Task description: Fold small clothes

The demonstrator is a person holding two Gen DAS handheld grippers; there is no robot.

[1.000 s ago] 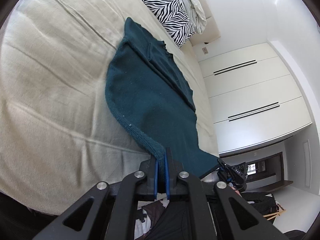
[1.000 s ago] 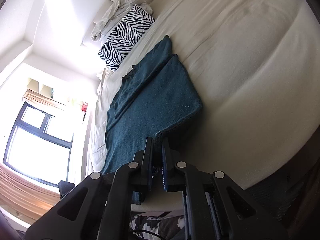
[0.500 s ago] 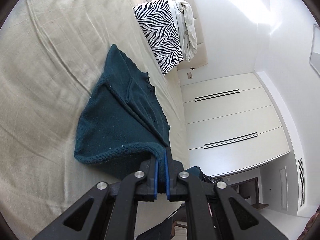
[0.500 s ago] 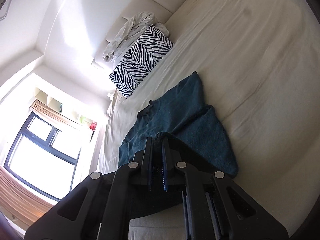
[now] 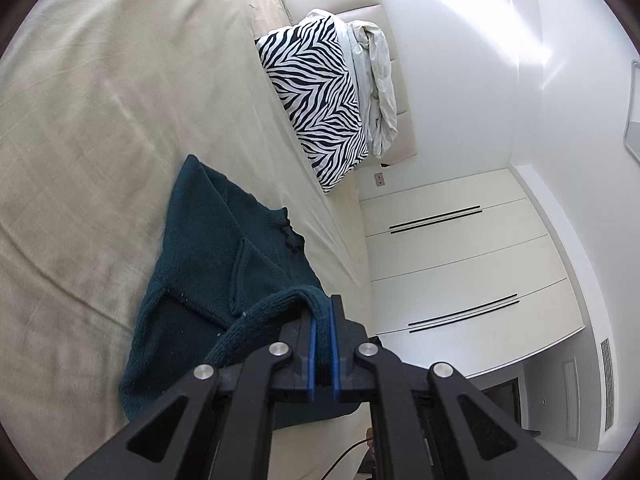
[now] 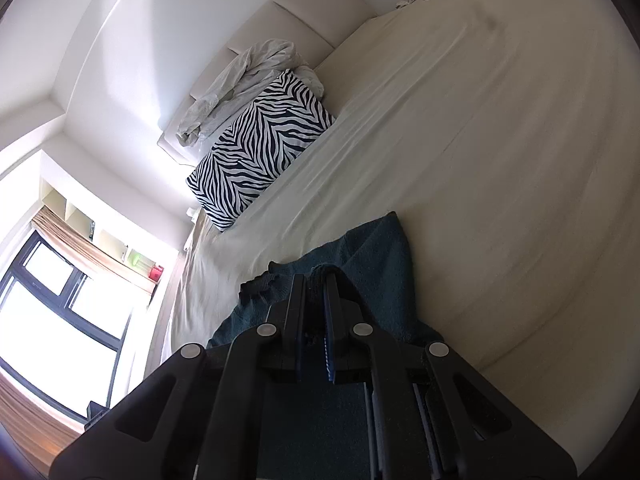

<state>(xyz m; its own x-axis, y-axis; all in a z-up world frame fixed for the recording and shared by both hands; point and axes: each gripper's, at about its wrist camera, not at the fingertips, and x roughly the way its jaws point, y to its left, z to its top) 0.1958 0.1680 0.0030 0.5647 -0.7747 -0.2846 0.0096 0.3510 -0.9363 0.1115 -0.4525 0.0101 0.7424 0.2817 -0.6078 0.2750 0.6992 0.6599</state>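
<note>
Left wrist view: your left gripper is clamped narrow on the knitted hem of the teal sweater. The rest of the garment lies flat on the bed, running ahead and left toward the zebra pillow.

Right wrist view: your right gripper pinches the same sweater, its neckline just left of the fingers. Carry both held edges forward along that long axis.

Beige bed sheet, lightly creased. Zebra-print pillow against padded headboard, crumpled pale cloth bunched behind it. White wardrobe doors beside bed. Window, tan blind above.
</note>
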